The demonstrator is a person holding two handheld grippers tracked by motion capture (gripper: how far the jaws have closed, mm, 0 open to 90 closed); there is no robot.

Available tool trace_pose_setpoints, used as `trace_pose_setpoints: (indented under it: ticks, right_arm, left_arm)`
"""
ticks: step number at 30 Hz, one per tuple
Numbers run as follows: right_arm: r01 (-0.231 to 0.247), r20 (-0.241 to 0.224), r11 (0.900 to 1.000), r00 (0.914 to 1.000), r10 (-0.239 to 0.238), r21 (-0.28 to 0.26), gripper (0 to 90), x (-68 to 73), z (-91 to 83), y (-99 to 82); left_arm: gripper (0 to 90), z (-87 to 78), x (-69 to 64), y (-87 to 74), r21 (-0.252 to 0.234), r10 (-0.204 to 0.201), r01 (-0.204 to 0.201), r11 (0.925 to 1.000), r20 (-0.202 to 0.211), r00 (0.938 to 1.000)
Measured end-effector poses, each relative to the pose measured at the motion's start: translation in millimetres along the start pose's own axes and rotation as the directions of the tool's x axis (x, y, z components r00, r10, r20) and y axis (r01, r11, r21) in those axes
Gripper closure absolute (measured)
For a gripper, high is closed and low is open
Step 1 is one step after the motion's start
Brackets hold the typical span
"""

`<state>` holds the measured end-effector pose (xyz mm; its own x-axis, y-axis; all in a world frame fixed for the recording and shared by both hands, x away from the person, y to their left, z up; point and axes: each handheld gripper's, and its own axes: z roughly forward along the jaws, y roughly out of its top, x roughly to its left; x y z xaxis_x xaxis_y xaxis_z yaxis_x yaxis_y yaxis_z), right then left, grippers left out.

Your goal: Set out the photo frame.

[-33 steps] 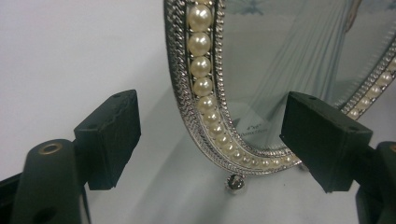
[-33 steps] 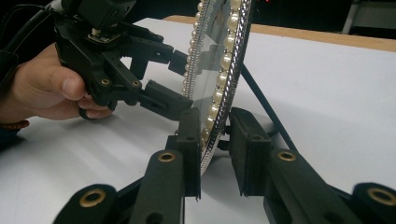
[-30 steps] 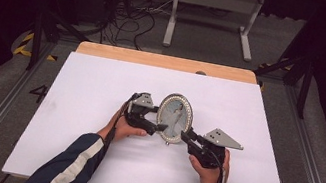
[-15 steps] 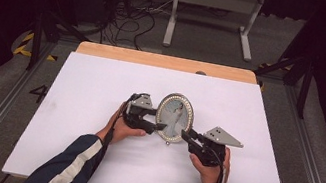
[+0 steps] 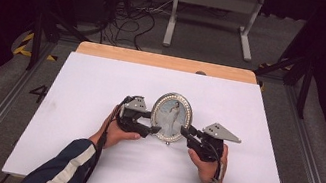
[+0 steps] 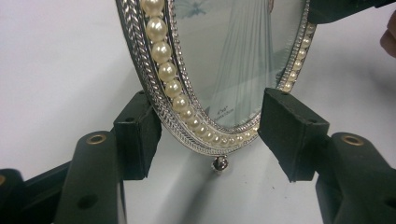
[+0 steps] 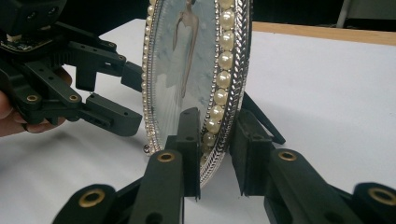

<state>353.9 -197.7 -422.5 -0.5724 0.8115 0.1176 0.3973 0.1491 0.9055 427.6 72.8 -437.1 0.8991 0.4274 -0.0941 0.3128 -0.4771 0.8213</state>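
Tilted before, the oval frame (image 5: 172,117) now stands upright mid-table, the right gripper (image 7: 215,154) pinching its edge, while the left gripper's (image 6: 210,135) just-closing jaws straddle it, front pad clear.

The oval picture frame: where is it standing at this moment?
In the high view, the oval picture frame stands upright near the middle of the white table, between the left claw and the right claw.

Top of oval picture frame (image 6: 205,70) cut off by upper edge in left gripper view, likewise in right gripper view. Small print at photo's bottom too fine to read. Frame's rear stand (image 7: 261,119) mostly hidden behind frame. Forearms cut off at bottom edge in high view.
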Motion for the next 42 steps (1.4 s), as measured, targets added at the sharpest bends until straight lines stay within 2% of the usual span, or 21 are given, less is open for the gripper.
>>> trace_pose_setpoints:
  ticks: [2,4,7,10,12,13,20,22,24,26,29,42]
  right_arm:
    - [0.01,0.014,1.0,0.9999,-0.01,0.001,73.9,2.0,-0.2,0.4]
    - [0.018,0.017,0.9998,0.9997,-0.018,0.003,71.7,4.0,-1.3,0.7]
    - [0.028,0.027,0.9996,0.9992,-0.028,-0.006,70.3,5.2,-5.1,2.1]
    - [0.039,0.043,0.999,0.9984,-0.038,-0.022,69.6,5.6,-11.0,4.4]
    - [0.041,0.052,0.9987,0.9979,-0.04,-0.029,71.6,6.1,-14.5,5.6]
    - [0.045,0.049,0.9985,0.9978,-0.044,-0.031,73.1,5.8,-15.6,6.0]
    - [0.057,0.06,0.9981,0.9966,-0.056,-0.023,81.6,6.6,-15.2,6.2]
    - [0.061,0.061,0.998,0.9964,-0.059,-0.018,82.4,6.4,-14.0,5.8]
    - [0.06,0.058,0.998,0.9965,-0.059,-0.02,82.5,5.7,-12.6,4.7]
    - [0.063,0.058,0.9978,0.9964,-0.062,-0.021,83.0,5.4,-12.5,4.9]
    - [0.062,0.059,0.9979,0.9964,-0.06,-0.021,83.5,5.8,-12.2,4.9]
    - [0.051,0.063,0.9984,0.9968,-0.049,-0.024,83.3,2.8,-5.8,5.2]
  left_arm:
    - [37.0,-0.8,0.0,1.3,-0.038,-0.006,0.006,0.9993,0.005,1.0]
    - [33.5,-1.5,0.3,1.8,-0.05,-0.007,0.007,0.9987,0.005,1.0]
    - [32.3,-5.6,0.6,3.6,-0.093,-0.016,0.013,0.9956,-0.029,0.9995]
    - [32.5,-10.6,2.9,5.8,-0.112,-0.028,0.024,0.9934,-0.038,0.9989]
    - [36.7,-13.3,3.0,8.5,-0.125,-0.038,0.032,0.9917,-0.045,0.9983]
    - [39.1,-14.7,3.4,9.9,-0.128,-0.03,0.024,0.9915,-0.047,0.9984]
    - [60.3,-18.6,5.4,11.0,-0.117,-0.035,0.025,0.9928,-0.082,0.996]
    - [63.8,-19.2,5.1,10.9,-0.114,-0.031,0.021,0.9932,-0.088,0.9957]
    - [64.5,-19.6,4.4,11.4,-0.103,-0.017,0.006,0.9947,-0.103,0.9946]
    - [66.9,-19.7,4.0,11.5,-0.101,-0.019,0.008,0.9949,-0.114,0.9933]
    - [69.5,-20.3,4.3,11.0,-0.1,-0.027,0.015,0.9948,-0.116,0.9929]
    - [70.0,-26.4,1.1,5.1,-0.094,-0.025,0.014,0.9955,-0.121,0.9923]
